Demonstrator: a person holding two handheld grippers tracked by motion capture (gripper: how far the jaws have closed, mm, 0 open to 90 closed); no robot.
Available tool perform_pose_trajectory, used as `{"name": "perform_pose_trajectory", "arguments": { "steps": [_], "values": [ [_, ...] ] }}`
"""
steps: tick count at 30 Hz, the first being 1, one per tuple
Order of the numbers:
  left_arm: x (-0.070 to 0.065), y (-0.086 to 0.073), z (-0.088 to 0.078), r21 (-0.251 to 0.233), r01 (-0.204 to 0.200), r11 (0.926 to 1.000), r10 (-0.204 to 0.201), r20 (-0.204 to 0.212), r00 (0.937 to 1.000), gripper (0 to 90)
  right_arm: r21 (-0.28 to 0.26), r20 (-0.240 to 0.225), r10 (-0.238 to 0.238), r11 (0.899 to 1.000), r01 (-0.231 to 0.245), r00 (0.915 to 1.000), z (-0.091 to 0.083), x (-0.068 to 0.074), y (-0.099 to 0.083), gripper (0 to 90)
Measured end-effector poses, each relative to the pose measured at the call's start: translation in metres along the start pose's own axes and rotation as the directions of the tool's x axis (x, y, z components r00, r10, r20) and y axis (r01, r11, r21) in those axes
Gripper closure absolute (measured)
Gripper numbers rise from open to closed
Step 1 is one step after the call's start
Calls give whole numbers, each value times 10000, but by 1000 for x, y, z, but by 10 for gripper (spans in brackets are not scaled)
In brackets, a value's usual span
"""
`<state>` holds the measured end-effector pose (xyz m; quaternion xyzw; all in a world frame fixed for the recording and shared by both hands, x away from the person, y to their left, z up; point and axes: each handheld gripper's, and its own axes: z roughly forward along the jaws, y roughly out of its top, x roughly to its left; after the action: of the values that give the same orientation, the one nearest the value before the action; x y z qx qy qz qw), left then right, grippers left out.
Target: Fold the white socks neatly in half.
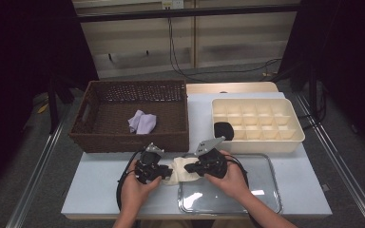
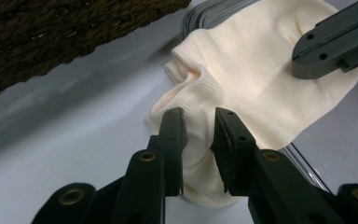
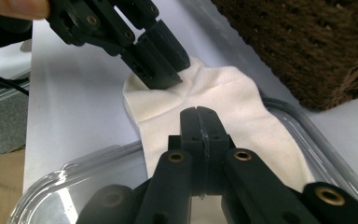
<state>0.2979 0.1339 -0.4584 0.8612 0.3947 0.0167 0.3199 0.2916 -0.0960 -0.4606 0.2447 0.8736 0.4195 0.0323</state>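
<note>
- Cream sock [image 1: 178, 170] lies on table [image 1: 100, 180], its far end over clear tray [image 1: 266, 190] rim.
- Left gripper [image 2: 199, 128]: jaws slightly apart astride cuff; close fully before pulling.
- Right gripper [image 3: 199, 116] pinched together on sock; keep it taut.

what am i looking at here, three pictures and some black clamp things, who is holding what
A person stands at a table with a hand-held tool in each hand; each ends in two black jaws. The high view looks down from above; the other two come from cameras riding on each tool.

Between the tools lies a cream sock, partly over the edge of a clear tray. The right gripper has its jaws shut, pressing on the sock. The left gripper has its jaws slightly apart around the sock's cuff.

Behind are a wicker basket holding a lilac cloth, and a cream divider box.
</note>
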Motion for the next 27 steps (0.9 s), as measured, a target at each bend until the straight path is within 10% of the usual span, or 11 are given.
{"name": "perform_pose_trajectory", "arguments": {
  "steps": [27],
  "values": [
    [12, -8, -12, -238, 1090, 9938, -1087, 138, 9940, 591, 413, 29, -89, 9991, 88, 10000, 9, 1, -10, 900]
  ]
}}
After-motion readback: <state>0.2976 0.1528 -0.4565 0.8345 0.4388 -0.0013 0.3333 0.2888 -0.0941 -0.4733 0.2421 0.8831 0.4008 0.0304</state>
